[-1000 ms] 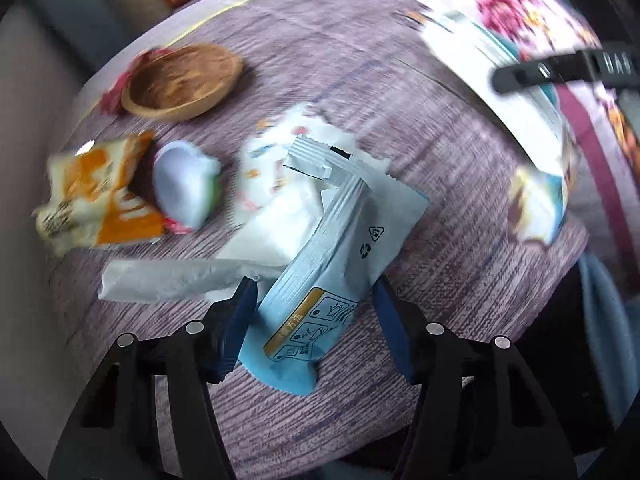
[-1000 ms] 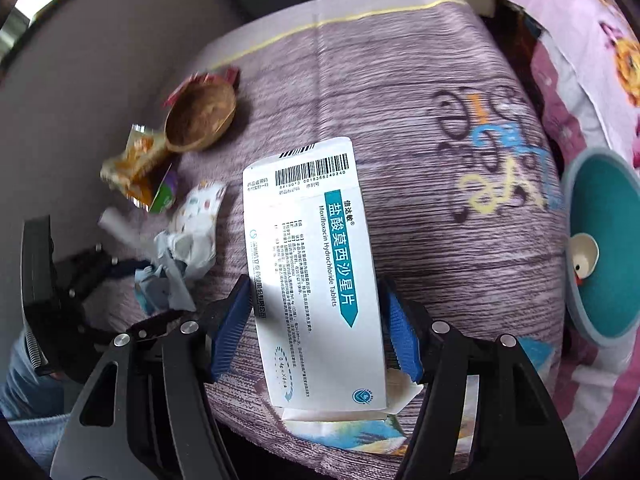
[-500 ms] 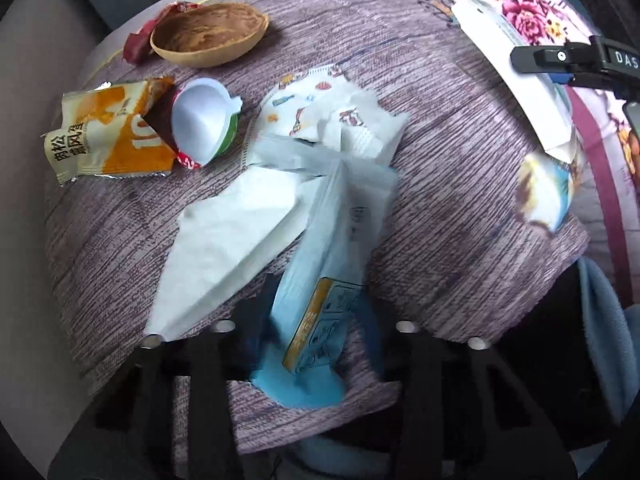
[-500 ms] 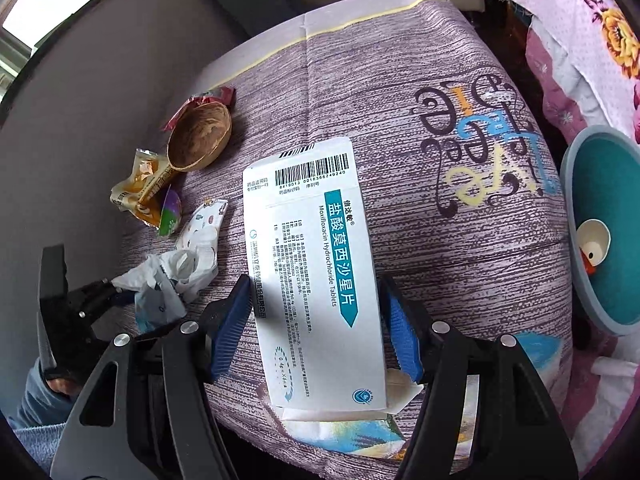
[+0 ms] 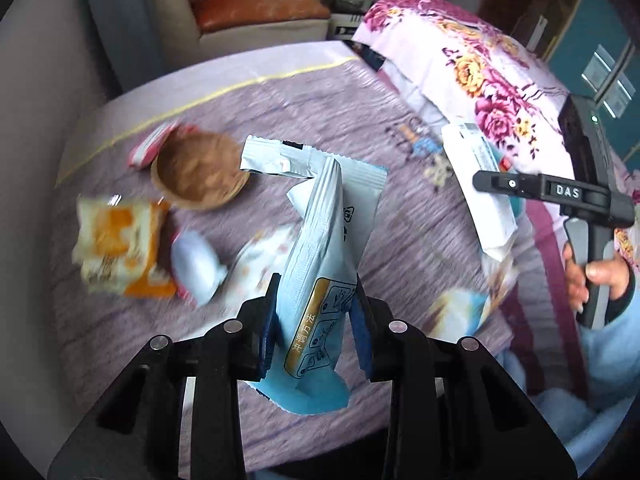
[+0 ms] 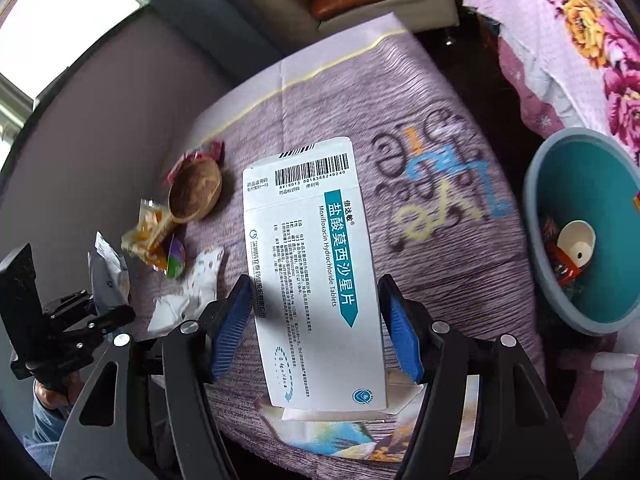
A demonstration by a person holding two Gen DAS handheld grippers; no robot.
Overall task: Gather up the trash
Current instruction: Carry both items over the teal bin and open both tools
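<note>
Left gripper (image 5: 314, 314): black frame, blue pads; jaws have just been closing and now pinch the light-blue foil sachet (image 5: 324, 264), a crinkled, glossy pouch with a torn silver top, held clear above the bench (image 5: 400, 248).

Right gripper (image 6: 316, 328): same build; jaws clamp the medicine box (image 6: 316, 264), a flat white cardboard carton with barcode and teal label band, by its long edges.

Bench: covered in a purple, streak-woven cloth with a yellow stripe and printed lettering.

Loose on the cloth, left part:
- wooden bowl (image 5: 198, 176), round, shallow, brown grain, with a red wrapper (image 5: 146, 148) touching its far edge;
- orange-and-white snack packet (image 5: 118, 248), crumpled;
- white plastic cup (image 5: 198, 266), on its side, just beside the packet;
- patterned white wrapper (image 6: 204, 276), creased.

Waste bin (image 6: 536, 216): round, grey rim, teal interior, beside the bench, holding a small white cup and red scraps.
</note>
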